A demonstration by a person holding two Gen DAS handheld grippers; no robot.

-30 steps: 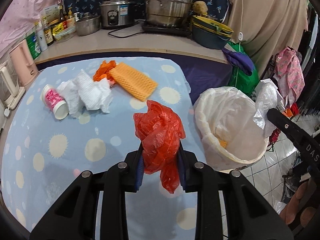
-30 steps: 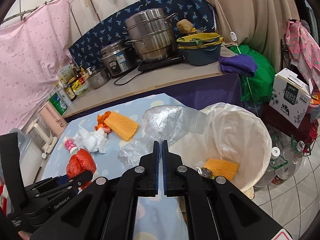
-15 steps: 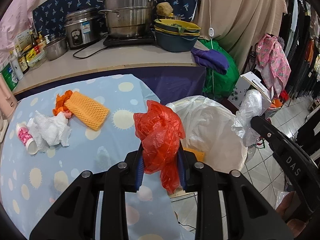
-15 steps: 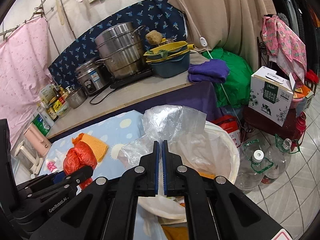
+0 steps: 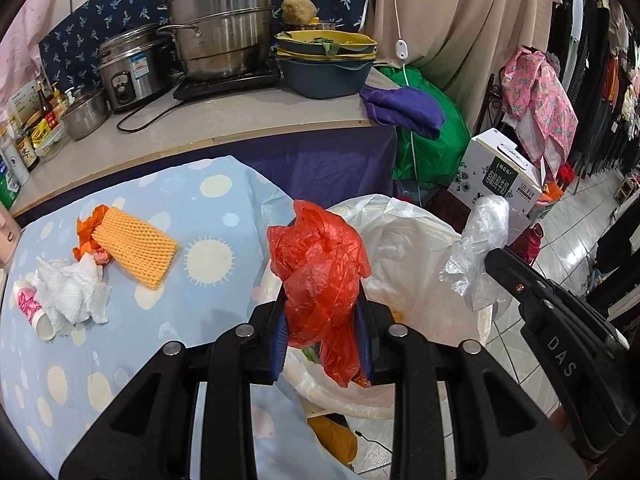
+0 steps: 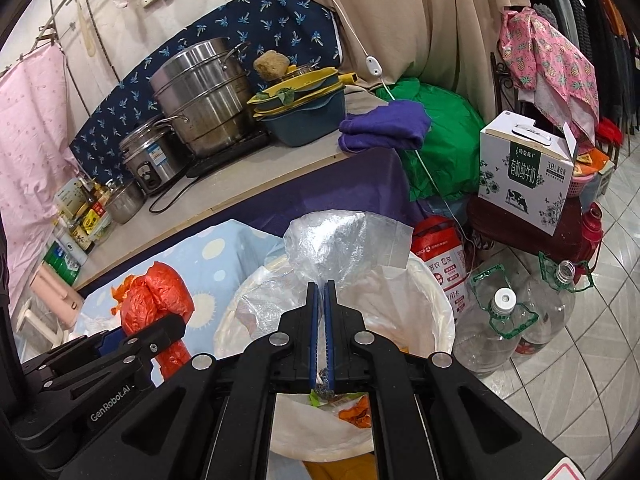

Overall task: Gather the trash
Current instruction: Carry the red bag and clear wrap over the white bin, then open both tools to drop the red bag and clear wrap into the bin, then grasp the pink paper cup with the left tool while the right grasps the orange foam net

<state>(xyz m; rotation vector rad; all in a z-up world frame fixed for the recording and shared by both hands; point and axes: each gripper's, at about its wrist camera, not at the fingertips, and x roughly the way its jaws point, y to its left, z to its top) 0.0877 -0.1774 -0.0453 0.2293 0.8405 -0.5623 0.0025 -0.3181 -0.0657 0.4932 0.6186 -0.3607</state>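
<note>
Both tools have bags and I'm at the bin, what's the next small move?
Probably open the right tool first: its clear plastic bag hangs over the lined trash bin. The left tool holds the red plastic bag nearer the bin's rim by the table, so nudge it inward before releasing.

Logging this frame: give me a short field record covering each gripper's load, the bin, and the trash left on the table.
left gripper: shut on red plastic bag, at the bin's near rim
right gripper: shut on clear plastic bag, over the bin
bin: white liner, some scraps already inside
left on table: yellow foam net, orange scrap, white tissue, small pink-labelled bottle
step: neither bag released yet
</note>
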